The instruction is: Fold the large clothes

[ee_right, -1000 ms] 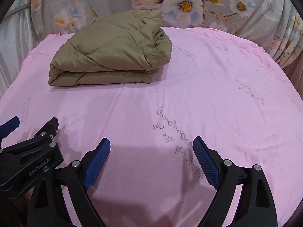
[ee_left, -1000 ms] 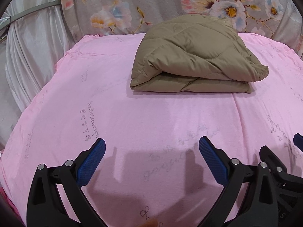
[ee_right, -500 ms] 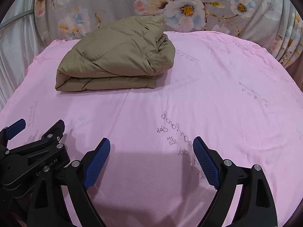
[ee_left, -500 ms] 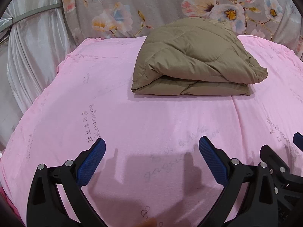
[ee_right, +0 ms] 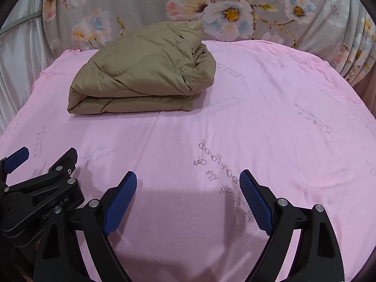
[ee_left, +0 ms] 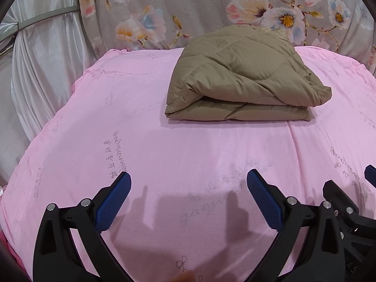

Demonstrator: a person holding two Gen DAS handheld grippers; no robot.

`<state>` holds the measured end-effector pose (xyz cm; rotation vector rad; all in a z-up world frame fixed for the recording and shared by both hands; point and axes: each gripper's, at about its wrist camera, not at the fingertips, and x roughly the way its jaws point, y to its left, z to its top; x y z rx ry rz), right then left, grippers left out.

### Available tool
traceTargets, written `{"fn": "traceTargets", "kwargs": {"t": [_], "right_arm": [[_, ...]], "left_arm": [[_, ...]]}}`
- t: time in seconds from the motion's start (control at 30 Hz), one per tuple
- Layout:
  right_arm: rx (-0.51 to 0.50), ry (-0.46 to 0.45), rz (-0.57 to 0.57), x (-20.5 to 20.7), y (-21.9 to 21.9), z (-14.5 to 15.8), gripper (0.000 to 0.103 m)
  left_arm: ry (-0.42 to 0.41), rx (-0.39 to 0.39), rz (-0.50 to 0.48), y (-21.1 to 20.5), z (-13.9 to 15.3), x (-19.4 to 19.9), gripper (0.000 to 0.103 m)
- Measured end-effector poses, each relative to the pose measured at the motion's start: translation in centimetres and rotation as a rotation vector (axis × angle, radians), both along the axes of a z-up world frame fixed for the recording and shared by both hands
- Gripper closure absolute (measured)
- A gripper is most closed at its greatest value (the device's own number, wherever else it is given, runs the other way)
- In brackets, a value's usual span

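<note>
1. We saw even, fairly bright indoor light over the pink sheet (ee_left: pixel 94 122), with no glare.
2. Soft shadows of the left gripper (ee_left: pixel 189 181) and the right gripper (ee_right: pixel 188 179) fell forward onto the sheet, so the light came from behind the cameras.
3. A thin shadow edged the folded brown jacket (ee_right: pixel 143 75).
4. Fisheye bending curved the floral curtain (ee_left: pixel 188 7), and black vignette filled the corners.
5. Focus was sharp throughout.

Side-by-side low views across bed (ee_left: pixel 188 155)

Quilted tan jacket (ee_left: pixel 242 77) faint sheen; pink sheet (ee_left: pixel 164 155) smooth matt cloth.
</note>
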<state>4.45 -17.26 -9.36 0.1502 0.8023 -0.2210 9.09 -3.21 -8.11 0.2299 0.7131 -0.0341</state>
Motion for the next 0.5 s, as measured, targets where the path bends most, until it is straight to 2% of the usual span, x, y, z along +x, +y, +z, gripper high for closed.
{"fn": "traceTargets", "kwargs": {"t": [0.5], "right_arm": [[-0.003, -0.003, -0.003, -0.11, 0.0, 0.11, 0.016]], "left_arm": [[-0.008, 0.002, 0.001, -0.01, 0.15, -0.15, 0.007]]}}
